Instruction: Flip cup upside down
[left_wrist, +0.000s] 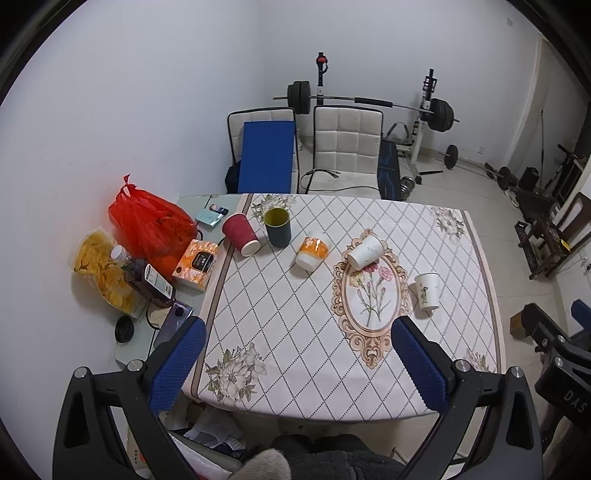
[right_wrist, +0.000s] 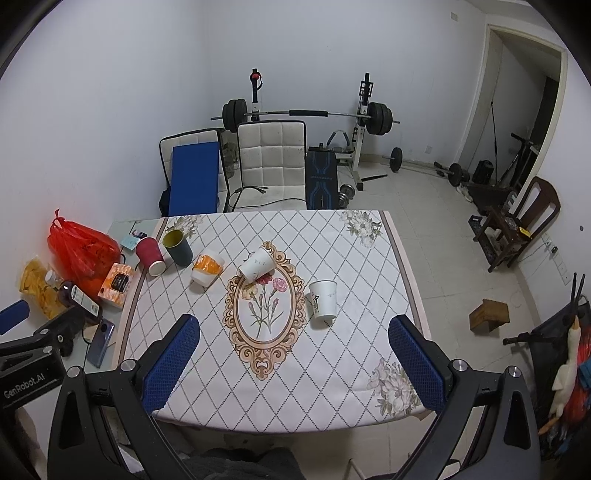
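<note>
Several cups stand on the patterned tablecloth (left_wrist: 280, 332). A dark green cup (left_wrist: 278, 226) (right_wrist: 177, 247) stands upright with its mouth up. A red paper cup (left_wrist: 240, 233) (right_wrist: 149, 255), an orange-and-white cup (left_wrist: 311, 252) (right_wrist: 207, 267) and a white paper cup (left_wrist: 365, 252) (right_wrist: 257, 264) appear mouth down or tilted. Another white paper cup (left_wrist: 426, 290) (right_wrist: 322, 304) stands at the right. My left gripper (left_wrist: 299, 362) and right gripper (right_wrist: 295, 360) are both open and empty, held above the table's near edge.
Left of the cloth lie a red plastic bag (left_wrist: 151, 225), a bag of chips (left_wrist: 101, 271), a dark bottle (left_wrist: 146, 278), an orange box (left_wrist: 195, 264) and a phone (right_wrist: 100, 343). Two chairs (left_wrist: 347, 147) and a barbell rack (left_wrist: 369, 103) stand behind the table.
</note>
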